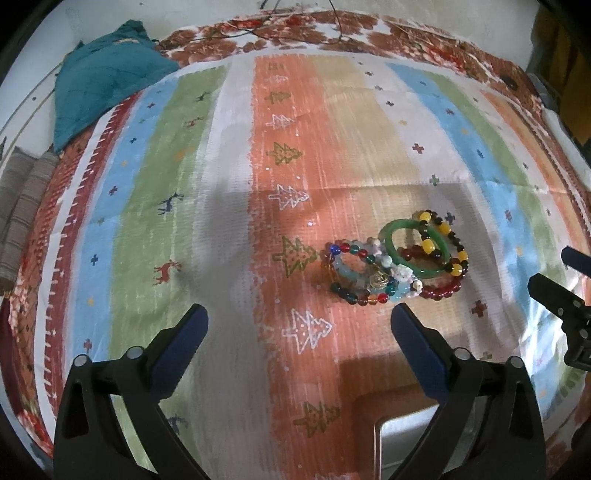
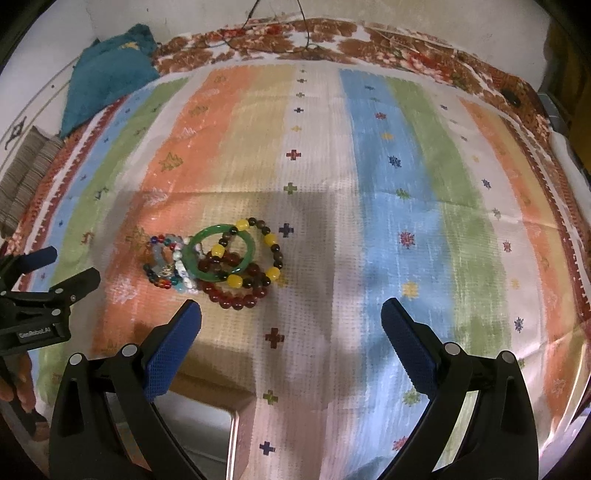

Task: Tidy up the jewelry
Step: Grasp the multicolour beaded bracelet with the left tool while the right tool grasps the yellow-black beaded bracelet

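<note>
A pile of bracelets lies on the striped cloth: a green bangle (image 1: 416, 252) (image 2: 221, 257), a yellow-and-black bead bracelet (image 1: 448, 240) (image 2: 271, 254), a dark red bead bracelet (image 1: 443, 290) (image 2: 236, 297), and multicoloured bead bracelets (image 1: 351, 273) (image 2: 162, 264). My left gripper (image 1: 299, 325) is open and empty, just short of the pile. My right gripper (image 2: 291, 321) is open and empty, with the pile ahead to its left. Each gripper shows at the edge of the other's view, the right (image 1: 569, 291) and the left (image 2: 55, 280).
A striped cloth (image 1: 258, 184) (image 2: 388, 184) covers the surface over a floral spread (image 1: 332, 33). A teal cloth bag (image 1: 103, 85) (image 2: 107, 70) lies at the far left. A metal-rimmed box corner (image 1: 402, 435) (image 2: 221, 432) sits at the near edge, below the grippers.
</note>
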The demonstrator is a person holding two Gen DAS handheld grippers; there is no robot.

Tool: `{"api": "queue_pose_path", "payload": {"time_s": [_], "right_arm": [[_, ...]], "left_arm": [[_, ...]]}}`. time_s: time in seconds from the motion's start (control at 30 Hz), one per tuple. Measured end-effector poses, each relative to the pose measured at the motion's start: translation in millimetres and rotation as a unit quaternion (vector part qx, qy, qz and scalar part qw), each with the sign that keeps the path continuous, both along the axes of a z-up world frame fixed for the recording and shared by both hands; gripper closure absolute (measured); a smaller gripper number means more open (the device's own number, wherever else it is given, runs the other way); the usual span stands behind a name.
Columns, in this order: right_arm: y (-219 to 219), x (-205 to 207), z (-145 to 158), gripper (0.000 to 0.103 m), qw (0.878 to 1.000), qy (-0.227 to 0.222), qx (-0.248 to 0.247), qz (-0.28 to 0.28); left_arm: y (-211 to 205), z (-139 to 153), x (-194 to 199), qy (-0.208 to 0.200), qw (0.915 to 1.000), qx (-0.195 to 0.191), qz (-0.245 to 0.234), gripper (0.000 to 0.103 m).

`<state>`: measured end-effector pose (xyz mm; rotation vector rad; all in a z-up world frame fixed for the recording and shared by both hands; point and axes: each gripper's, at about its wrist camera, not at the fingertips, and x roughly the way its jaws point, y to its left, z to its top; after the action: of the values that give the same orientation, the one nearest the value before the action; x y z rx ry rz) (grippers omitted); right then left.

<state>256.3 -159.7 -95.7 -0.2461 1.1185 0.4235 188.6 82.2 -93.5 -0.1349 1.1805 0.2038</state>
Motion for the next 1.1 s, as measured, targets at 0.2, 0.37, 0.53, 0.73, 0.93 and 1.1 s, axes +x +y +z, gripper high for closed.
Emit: {"api": "queue_pose_path", "payload": {"time_s": [0.2, 0.37, 0.53, 0.73, 0.93, 1.1], "right_arm": [[12, 11, -13, 0.004, 1.000, 0.007, -0.018, 0.001], [20, 18, -16, 0.005, 1.000, 0.010, -0.020, 0.004], [27, 26, -25, 0.012, 0.999, 0.017, -0.033, 0.002], [31, 37, -34, 0.016, 0.999, 0.024, -0.038, 0.001], [33, 45, -49, 0.029, 0.998, 0.043, -0.043, -0.001], [35, 52, -53, 0.035, 0.998, 0.048, -0.043, 0.001]], "left_arm": [[-1, -6, 12, 0.007, 0.9999, 0.000, -0.008, 0.012], [1, -9, 20, 0.007, 0.9999, -0.003, -0.009, 0.012], [0, -16, 29, 0.014, 0.9997, -0.006, -0.021, 0.016], [0, -23, 38, 0.018, 0.9993, -0.021, -0.024, 0.026], [2, -34, 45, 0.033, 0.9987, -0.026, -0.029, 0.037], [3, -42, 49, 0.043, 0.9980, -0.032, -0.032, 0.042]]}}
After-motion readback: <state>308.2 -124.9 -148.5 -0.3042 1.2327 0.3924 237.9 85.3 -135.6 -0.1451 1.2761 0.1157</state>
